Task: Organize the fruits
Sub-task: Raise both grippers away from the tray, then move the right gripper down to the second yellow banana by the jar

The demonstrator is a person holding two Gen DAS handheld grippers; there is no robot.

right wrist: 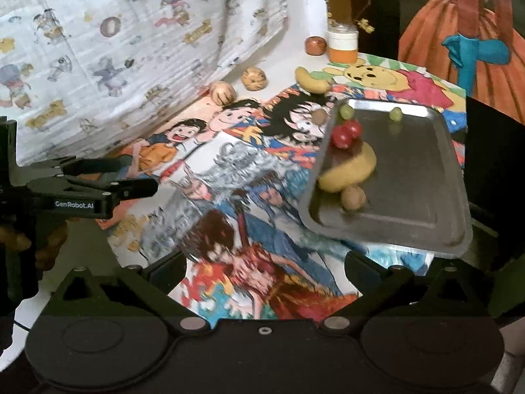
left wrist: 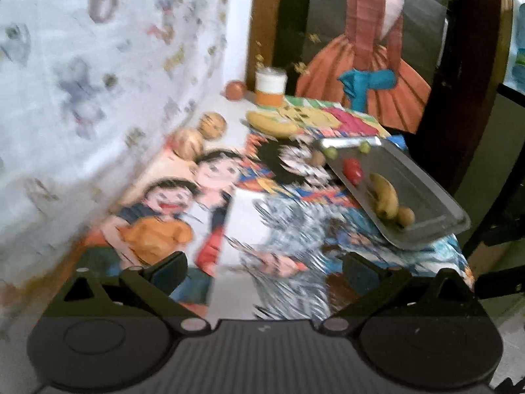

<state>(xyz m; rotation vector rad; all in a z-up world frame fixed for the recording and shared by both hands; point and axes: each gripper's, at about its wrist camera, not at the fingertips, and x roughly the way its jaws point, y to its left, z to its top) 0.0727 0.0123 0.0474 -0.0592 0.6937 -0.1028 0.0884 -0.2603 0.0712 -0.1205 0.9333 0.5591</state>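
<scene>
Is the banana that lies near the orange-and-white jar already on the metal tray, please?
No; in the right wrist view that banana lies on the patterned cloth beside the jar, outside the metal tray.

Dim indoor light, motion blur, fisheye-warped edges

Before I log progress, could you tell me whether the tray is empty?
Not empty: the tray holds a banana, red fruits and green grapes.

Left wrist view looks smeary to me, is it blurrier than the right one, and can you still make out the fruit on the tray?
Left wrist view: motion-blurred, yet the tray still shows a banana and red fruit. Right wrist view: sharper, with the same banana crisp; both bend straight edges, fisheye-style.
</scene>
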